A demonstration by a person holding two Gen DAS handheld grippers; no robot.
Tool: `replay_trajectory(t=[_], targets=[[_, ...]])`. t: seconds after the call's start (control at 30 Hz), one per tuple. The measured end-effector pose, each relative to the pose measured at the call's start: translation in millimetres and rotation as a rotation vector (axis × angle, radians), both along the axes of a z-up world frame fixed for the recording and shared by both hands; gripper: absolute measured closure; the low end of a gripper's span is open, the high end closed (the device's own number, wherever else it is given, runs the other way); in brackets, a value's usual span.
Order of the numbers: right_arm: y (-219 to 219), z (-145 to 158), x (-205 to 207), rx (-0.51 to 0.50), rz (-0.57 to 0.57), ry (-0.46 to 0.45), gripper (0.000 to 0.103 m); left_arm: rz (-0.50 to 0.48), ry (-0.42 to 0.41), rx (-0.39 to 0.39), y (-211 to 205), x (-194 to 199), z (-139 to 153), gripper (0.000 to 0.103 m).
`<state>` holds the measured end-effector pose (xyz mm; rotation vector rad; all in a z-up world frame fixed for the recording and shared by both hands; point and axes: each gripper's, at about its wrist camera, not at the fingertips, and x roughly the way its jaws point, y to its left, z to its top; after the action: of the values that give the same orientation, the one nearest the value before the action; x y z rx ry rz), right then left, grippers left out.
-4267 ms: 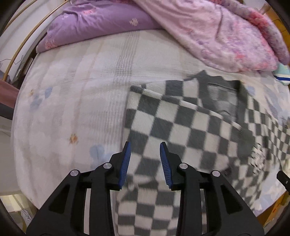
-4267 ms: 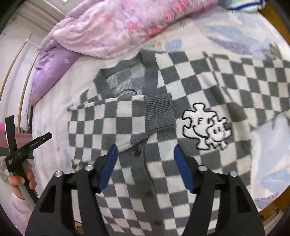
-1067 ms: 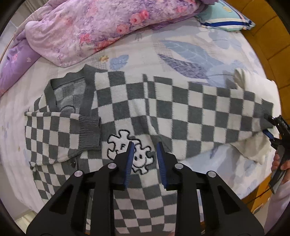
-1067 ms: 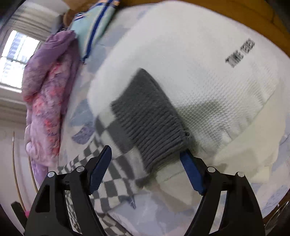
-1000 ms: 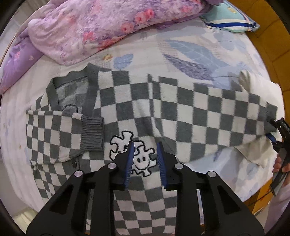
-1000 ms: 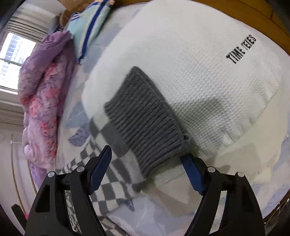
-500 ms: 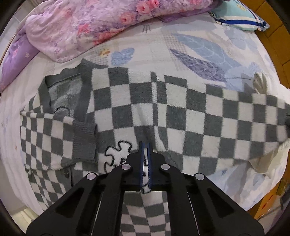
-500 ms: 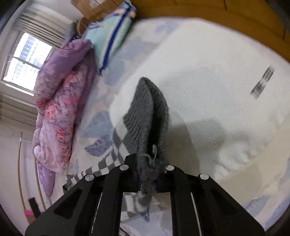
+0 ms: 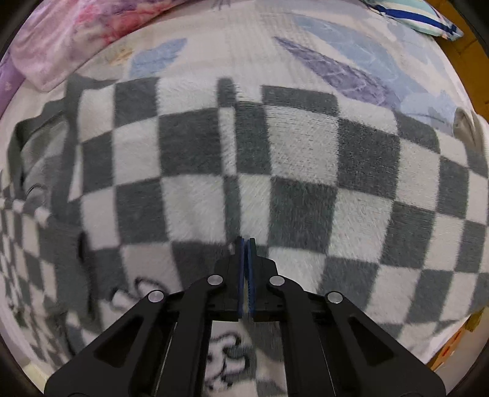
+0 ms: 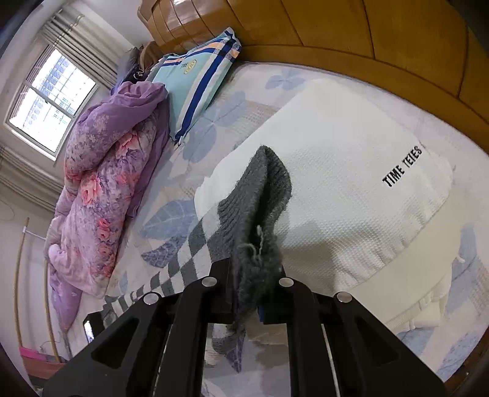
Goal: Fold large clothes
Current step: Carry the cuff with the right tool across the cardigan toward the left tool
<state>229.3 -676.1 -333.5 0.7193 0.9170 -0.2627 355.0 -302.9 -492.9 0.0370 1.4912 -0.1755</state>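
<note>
A grey-and-white checked cardigan [image 9: 214, 171] is seen spread flat across a leaf-patterned bed sheet [image 9: 305, 45], filling the centre of the left wrist view. The left hand-held gripper [image 9: 245, 244] is shown at lower centre with its blue pads brought together, tips at the fabric; whether any fabric is pinched cannot be told. In the right wrist view, the right hand-held gripper [image 10: 252, 265] is clamped on the cardigan's grey ribbed cuff [image 10: 259, 195], which is raised at the frame's centre above a folded white garment [image 10: 351, 171]. A floral quilt [image 10: 101, 195] is bunched at left, a striped pillow [image 10: 195, 82] at upper centre, against a wooden headboard [image 10: 351, 27]
</note>
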Motion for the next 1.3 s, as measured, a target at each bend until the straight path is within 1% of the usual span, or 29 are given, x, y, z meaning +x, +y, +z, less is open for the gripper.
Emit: replay_trajectory(t=[0.07, 0.17, 0.23, 0.37, 0.47, 0.57, 0.6, 0.67, 0.7, 0.77, 0.83, 0.87, 0.93, 0.97, 1.0, 1.1, 1.17, 1.3], targets=[[10, 9, 3, -0.024, 0.015, -0.019, 0.095, -0.007, -0.012, 0.003, -4, 3, -7, 0.102], [28, 26, 10, -0.045, 0.046, -0.062, 0.095, 0.01, -0.027, -0.016, -5, 5, -11, 0.102], [42, 39, 16, -0.041, 0.063, -0.101, 0.095, 0.012, -0.035, -0.033, -3, 4, -13, 0.102], [79, 71, 32, -0.043, 0.117, -0.183, 0.095, 0.007, -0.05, -0.062, 0, 2, -17, 0.1], [118, 94, 47, -0.062, 0.182, -0.246, 0.095, -0.032, -0.066, -0.066, 9, -6, -18, 0.1], [159, 107, 61, -0.046, 0.246, -0.277, 0.095, -0.014, -0.017, -0.099, 21, -4, -10, 0.101], [170, 110, 65, -0.037, 0.263, -0.283, 0.095, -0.007, -0.005, -0.099, 28, -3, -1, 0.101], [199, 116, 74, -0.019, 0.314, -0.293, 0.095, -0.013, -0.035, -0.061, 40, -4, 20, 0.102], [211, 118, 76, -0.014, 0.333, -0.292, 0.095, -0.013, -0.06, -0.032, 52, -6, 36, 0.102], [241, 120, 82, 0.005, 0.381, -0.291, 0.095, 0.007, -0.077, -0.036, 74, -9, 58, 0.102], [267, 123, 83, 0.017, 0.416, -0.287, 0.095, 0.043, -0.124, -0.001, 110, -13, 88, 0.102], [279, 124, 83, 0.022, 0.434, -0.285, 0.095, 0.056, -0.136, 0.002, 120, -14, 101, 0.102], [307, 124, 85, 0.037, 0.47, -0.277, 0.095, 0.1, -0.154, 0.006, 158, -14, 126, 0.102], [320, 124, 85, 0.044, 0.485, -0.273, 0.094, 0.119, -0.167, 0.015, 171, -14, 138, 0.102], [336, 122, 86, 0.055, 0.505, -0.268, 0.094, 0.142, -0.189, 0.035, 193, -17, 153, 0.102], [382, 117, 87, 0.09, 0.566, -0.251, 0.094, 0.205, -0.223, 0.072, 235, -20, 182, 0.102], [413, 110, 88, 0.103, 0.601, -0.228, 0.094, 0.253, -0.25, 0.083, 269, -29, 201, 0.102], [475, 87, 85, 0.134, 0.66, -0.186, 0.094, 0.305, -0.279, 0.115, 317, -39, 216, 0.102]])
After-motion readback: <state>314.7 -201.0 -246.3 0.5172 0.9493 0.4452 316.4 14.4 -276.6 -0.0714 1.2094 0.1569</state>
